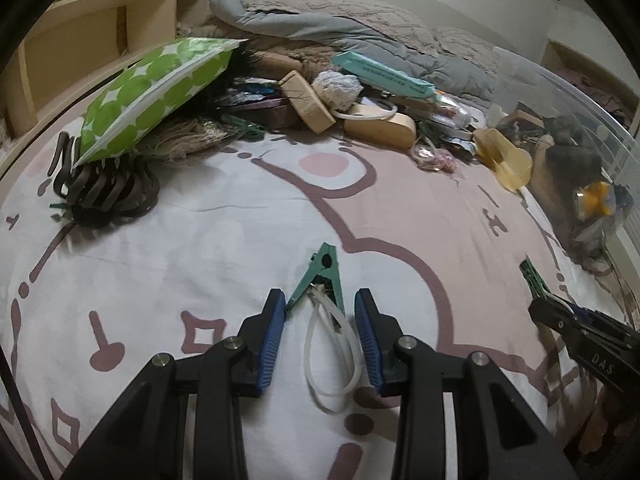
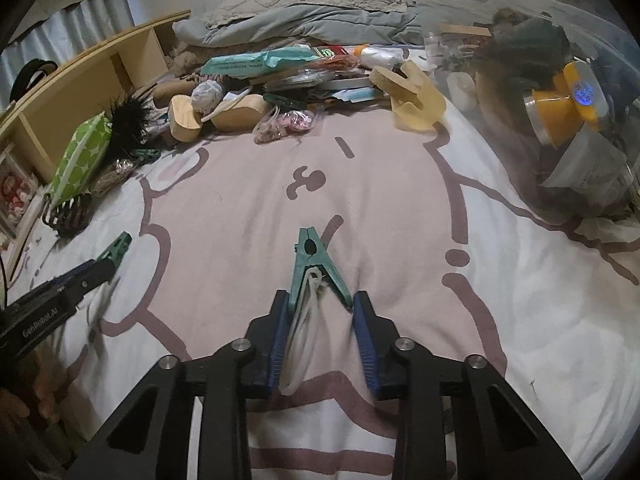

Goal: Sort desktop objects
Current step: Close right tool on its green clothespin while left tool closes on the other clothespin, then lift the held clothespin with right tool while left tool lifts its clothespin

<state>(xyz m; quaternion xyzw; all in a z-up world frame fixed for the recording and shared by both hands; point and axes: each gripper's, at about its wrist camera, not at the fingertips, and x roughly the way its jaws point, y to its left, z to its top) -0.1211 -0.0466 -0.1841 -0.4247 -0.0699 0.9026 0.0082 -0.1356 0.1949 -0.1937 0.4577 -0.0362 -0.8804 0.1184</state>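
Each gripper holds a green clothes peg with a white loop. In the left wrist view my left gripper (image 1: 320, 304) is shut on the two handle ends of a green peg (image 1: 322, 276), its white loop (image 1: 330, 356) hanging between the blue pads. In the right wrist view my right gripper (image 2: 320, 304) is shut on a second green peg (image 2: 310, 268) the same way, its loop (image 2: 300, 344) hanging down. Each gripper with its peg shows at the other view's edge (image 1: 532, 280) (image 2: 116, 246). Both hover above the pink-and-white bedsheet (image 2: 248, 216).
A clutter pile lies at the back: green dotted pouch (image 1: 156, 96), dark hair claw (image 1: 104, 188), wooden blocks (image 1: 308, 102), teal packet (image 1: 384, 74), yellow scoop (image 1: 504, 156), another green peg (image 2: 146, 156). A clear bin (image 2: 580, 128) with items stands at right. Wooden shelf (image 1: 80, 48) at left.
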